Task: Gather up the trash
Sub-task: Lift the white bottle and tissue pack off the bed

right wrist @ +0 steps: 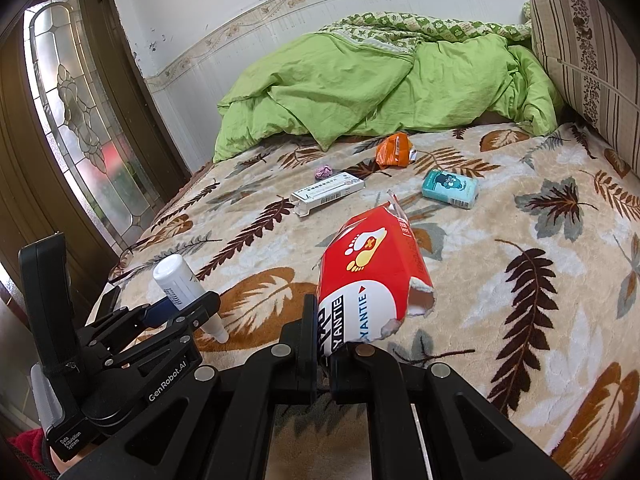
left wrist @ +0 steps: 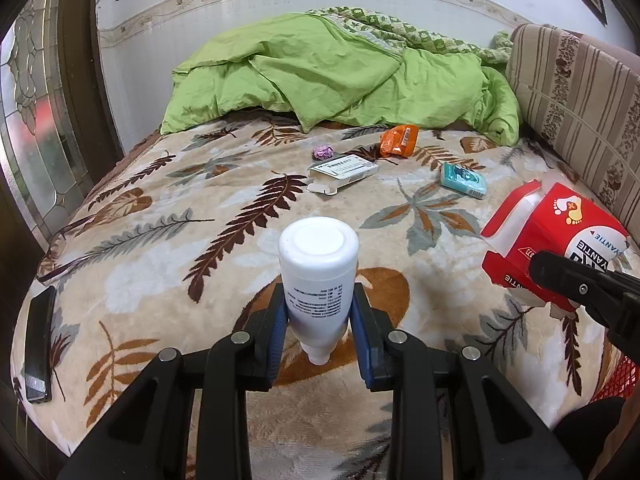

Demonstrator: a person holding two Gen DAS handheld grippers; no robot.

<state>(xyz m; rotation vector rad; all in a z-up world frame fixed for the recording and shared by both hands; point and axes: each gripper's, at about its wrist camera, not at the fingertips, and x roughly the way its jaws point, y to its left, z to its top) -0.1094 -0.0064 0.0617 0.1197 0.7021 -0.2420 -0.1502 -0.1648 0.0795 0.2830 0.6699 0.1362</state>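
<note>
The bed (left wrist: 140, 248) wears a leaf-patterned blanket. On it lie a rumpled green duvet (left wrist: 332, 76) (far end), an orange packet (left wrist: 399, 141), a purple wad (left wrist: 323, 152), an opened white carton (left wrist: 343, 173), a teal pack (left wrist: 463, 180), glasses (left wrist: 66, 250) and a dark phone (left wrist: 39, 345).

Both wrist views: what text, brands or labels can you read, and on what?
"YANTIE", partly cut off: red box in the right gripper.
"GenRobot.AI": left gripper body.
"Data Acquisition System": same gripper, lower edge.
White bottle print: too small to read.
White carton, teal pack, orange wrapper: too small or blurred to read.
</note>
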